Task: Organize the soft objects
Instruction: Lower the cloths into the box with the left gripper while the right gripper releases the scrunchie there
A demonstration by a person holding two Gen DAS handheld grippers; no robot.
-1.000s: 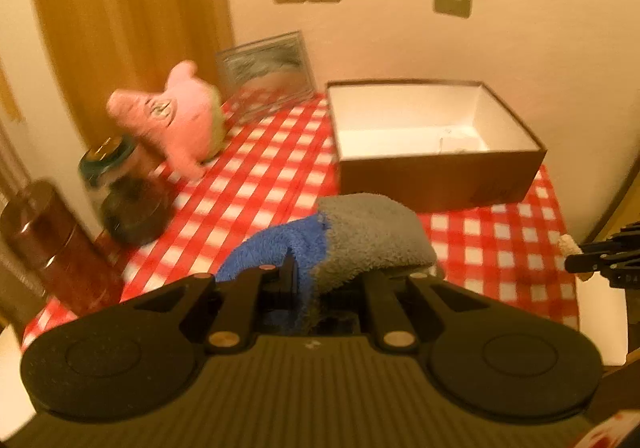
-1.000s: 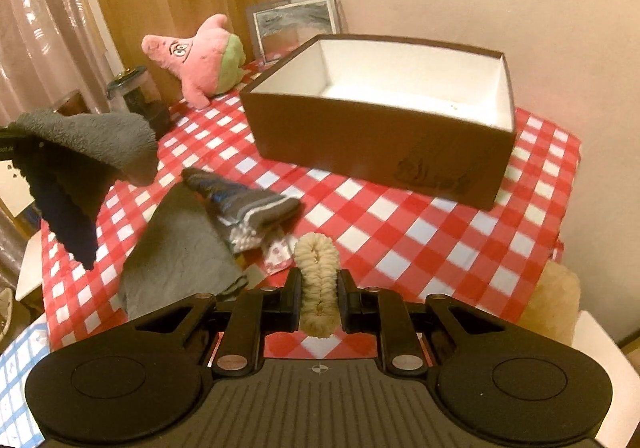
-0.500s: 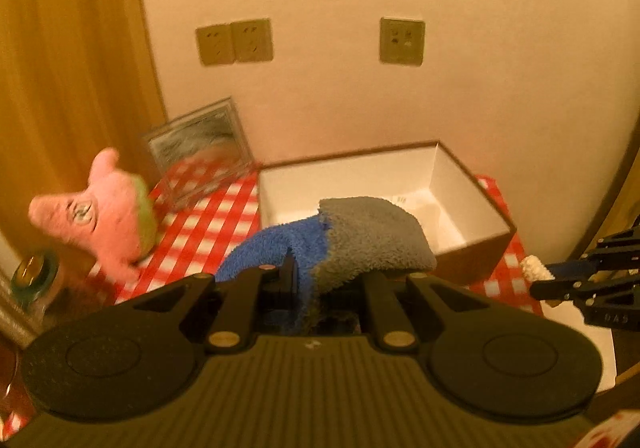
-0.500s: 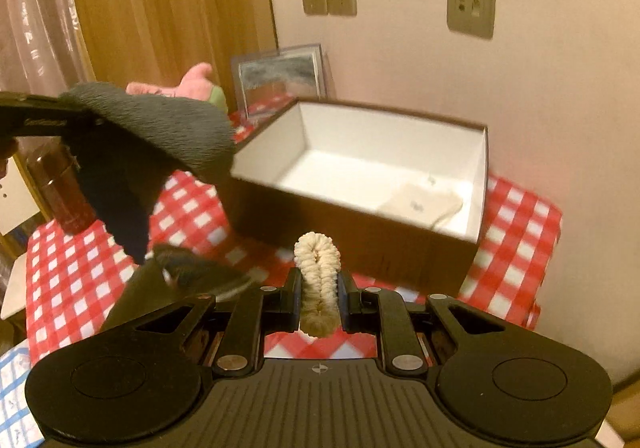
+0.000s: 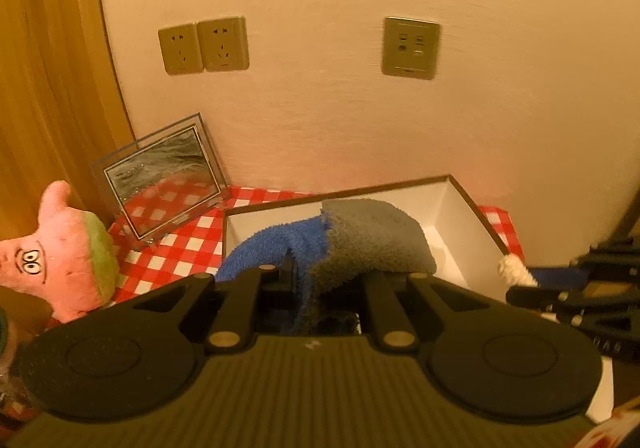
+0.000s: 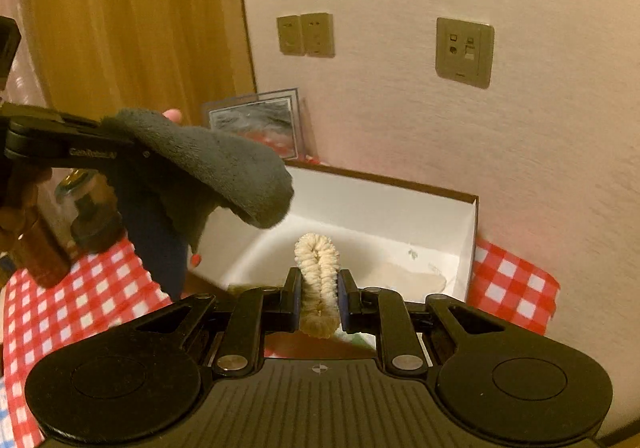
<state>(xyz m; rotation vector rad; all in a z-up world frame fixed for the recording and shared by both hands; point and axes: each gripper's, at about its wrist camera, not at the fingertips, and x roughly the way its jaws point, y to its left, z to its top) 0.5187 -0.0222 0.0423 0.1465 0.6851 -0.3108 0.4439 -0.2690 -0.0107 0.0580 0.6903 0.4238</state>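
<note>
Landmark is the open box [image 6: 472, 236], brown outside, white inside, on the red-checked table [image 6: 516, 288] against the wall.

Far left of the box: brown jars [image 6: 44, 248] at the table edge, partly hidden behind the left gripper. In the left wrist view a pink plush [image 5: 60, 260] with a green patch sits left of the box, well apart from it. Behind the plush, a glass picture frame [image 5: 164, 184] leans near the box's back-left corner, by the curtain [image 5: 44, 80].

Left gripper [image 6: 132, 152]: jaws nearly closed, clamped on a blue-and-grey towel [image 5: 360, 244]. The towel drapes off the fingers, grey end hanging over the box's left half, blue part trailing down on the near-left side. It's in the air and I can't see it touching the box floor.

Right gripper [image 6: 319, 290]: jaws pinched tight on a cream fuzzy loop [image 6: 318, 268], a scrunchie by the look of it. The loop stands upright between the pads, over the box's near edge, above the white interior. From the left wrist view its tip pokes out just past the box's right wall.

Inside the box, right of the loop: a flat pale piece [image 6: 408, 280] lies on the floor near the right wall, can't tell what it is.

Above the box on the wall: a double socket [image 6: 306, 34] on the left, a single plate [image 6: 464, 52] on the right.
</note>
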